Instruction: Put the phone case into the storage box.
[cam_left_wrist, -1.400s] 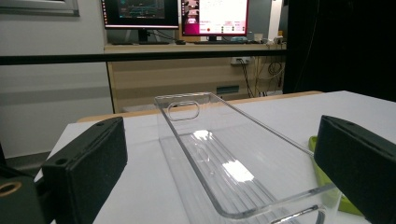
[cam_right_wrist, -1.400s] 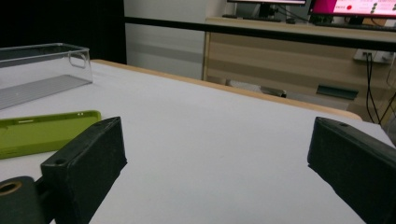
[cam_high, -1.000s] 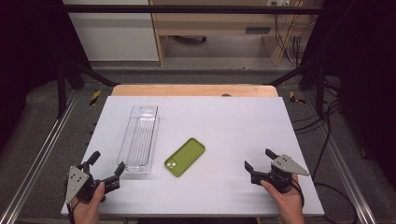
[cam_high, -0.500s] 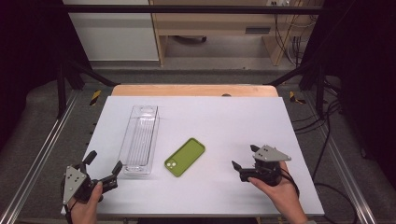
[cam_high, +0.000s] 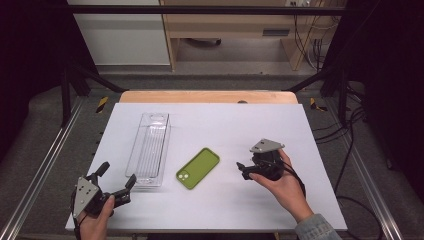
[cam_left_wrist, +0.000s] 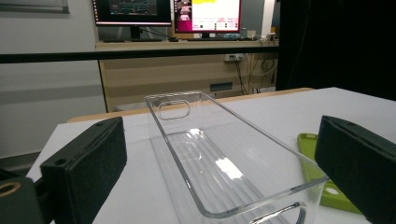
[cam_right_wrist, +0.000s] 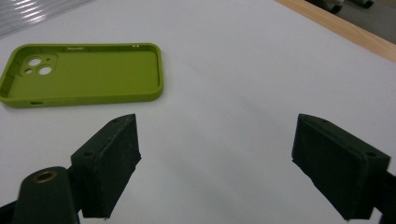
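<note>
A lime-green phone case (cam_high: 198, 167) lies hollow side up on the white table (cam_high: 235, 125), camera holes toward the near edge. Just left of it stands a clear, empty plastic tray (cam_high: 150, 147). My right gripper (cam_high: 242, 171) hovers open a short way right of the case, its jaws pointing at it; in the right gripper view the case (cam_right_wrist: 93, 74) lies ahead and left of the open gripper (cam_right_wrist: 224, 158). My left gripper (cam_high: 118, 173) is open at the near left, close to the tray's near end. Its view looks along the tray (cam_left_wrist: 210, 154), with the case (cam_left_wrist: 310, 154) at right.
A wooden strip (cam_high: 207, 96) borders the table's far edge. Metal rails (cam_high: 45, 165) run along both sides, and cables (cam_high: 350, 145) trail at the right. Beyond the table stands a desk with monitors (cam_left_wrist: 168, 11).
My right gripper has moved left and away from the near edge, closing in on the green case. The left gripper has stayed almost still near the tray.
</note>
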